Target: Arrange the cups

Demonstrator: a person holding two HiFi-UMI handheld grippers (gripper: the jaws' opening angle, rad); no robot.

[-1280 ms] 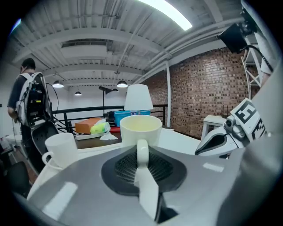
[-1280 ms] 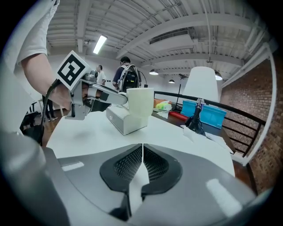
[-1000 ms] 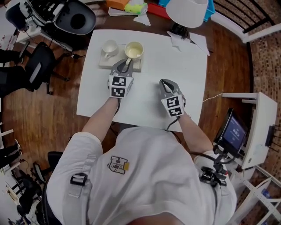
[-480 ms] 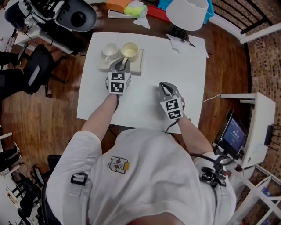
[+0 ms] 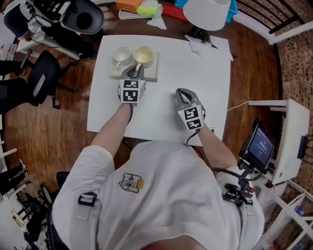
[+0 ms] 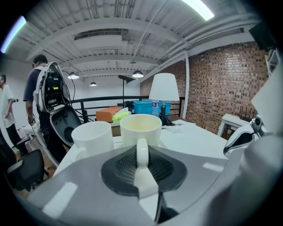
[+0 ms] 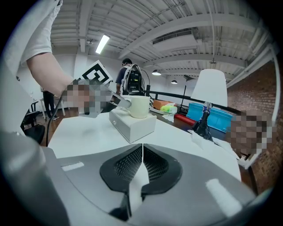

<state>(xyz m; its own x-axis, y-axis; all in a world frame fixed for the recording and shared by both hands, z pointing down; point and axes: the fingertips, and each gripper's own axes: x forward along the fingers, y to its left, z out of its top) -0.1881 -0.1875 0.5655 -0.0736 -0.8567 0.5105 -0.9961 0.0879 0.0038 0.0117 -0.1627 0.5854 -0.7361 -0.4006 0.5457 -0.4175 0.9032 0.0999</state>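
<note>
A cream cup (image 5: 144, 54) and a white cup (image 5: 121, 54) stand side by side on a low white box (image 5: 150, 74) at the far left of the white table (image 5: 205, 73). My left gripper (image 5: 136, 69) is shut on the cream cup's handle (image 6: 142, 152), which shows between its jaws; the cream cup (image 6: 140, 127) is just ahead and the white cup (image 6: 93, 137) is to its left. My right gripper (image 5: 182, 92) rests over the middle of the table, shut with nothing in it. In the right gripper view its jaws meet (image 7: 142, 152), and the box (image 7: 132, 124) with a cup (image 7: 139, 106) lies ahead.
A white lamp (image 5: 208, 12) and paper sheets (image 5: 210, 45) are at the table's far right edge. Orange and green items (image 5: 142, 7) lie beyond the table. A black chair (image 5: 80, 17) stands far left, a white cabinet (image 5: 286, 141) right. People (image 6: 37, 88) stand in the background.
My left gripper has carried the cream cup slightly down and closer to the white cup on the box. The right gripper has not moved.
</note>
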